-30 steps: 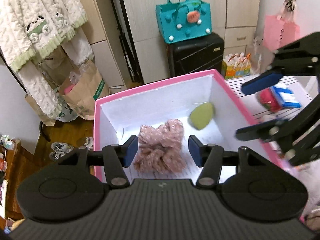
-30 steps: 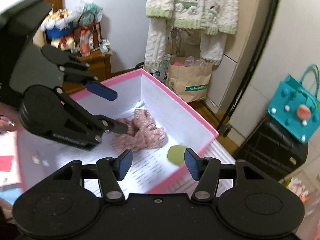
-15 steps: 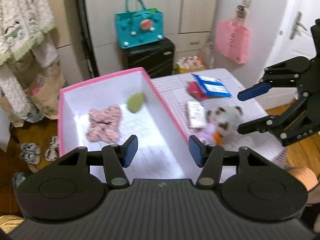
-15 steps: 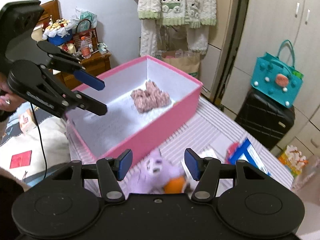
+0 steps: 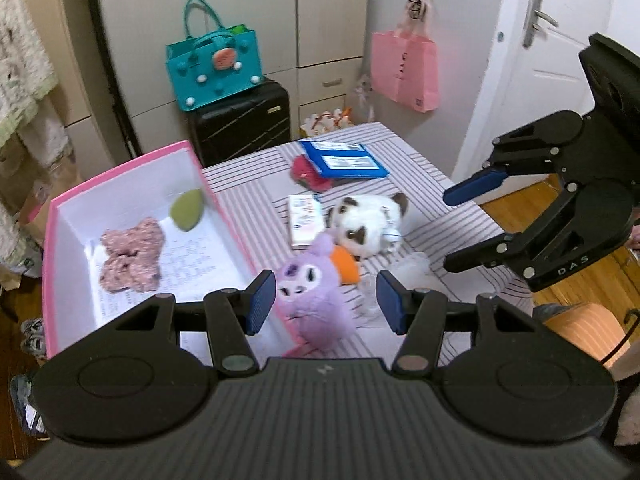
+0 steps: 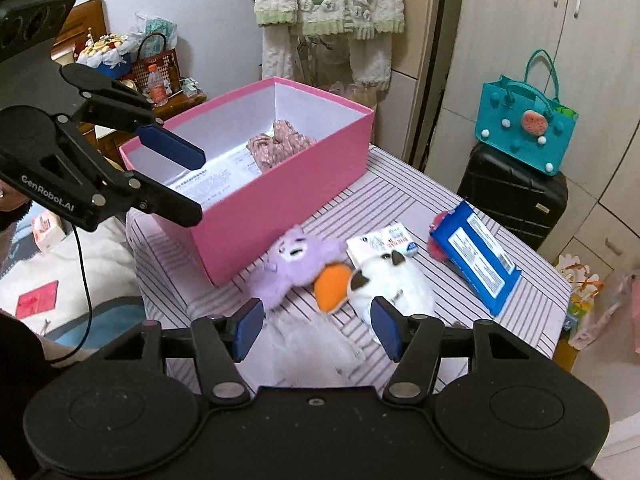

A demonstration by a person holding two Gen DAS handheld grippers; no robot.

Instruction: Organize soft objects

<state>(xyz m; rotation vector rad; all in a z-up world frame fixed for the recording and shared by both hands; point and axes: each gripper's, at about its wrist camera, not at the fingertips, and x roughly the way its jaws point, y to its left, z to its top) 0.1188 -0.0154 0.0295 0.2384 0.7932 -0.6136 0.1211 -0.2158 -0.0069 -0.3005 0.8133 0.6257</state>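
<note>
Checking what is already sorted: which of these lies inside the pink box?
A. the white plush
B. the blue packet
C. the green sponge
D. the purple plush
C: the green sponge lies in the pink box near the pink scrunchie; the other three are out on the striped table.

Both rigs are matte black plastic with the same build. The left hand-held gripper (image 5: 326,300) has a ribbed, finely grooved housing with a tiny light logo in the middle, a big round disc moulded into each side, and two angled link arms with silver-grey pivot screws. Its fingers end in dark blue ribbed pads (image 5: 261,300). The right hand-held gripper (image 6: 316,330) looks the same but its housing is smooth, with one small screw at the centre. On their sides, one reads "GenRobot.AI", the other "DAS", both in white. A thin black cable hangs just below the "GenRobot.AI" marking.
</note>
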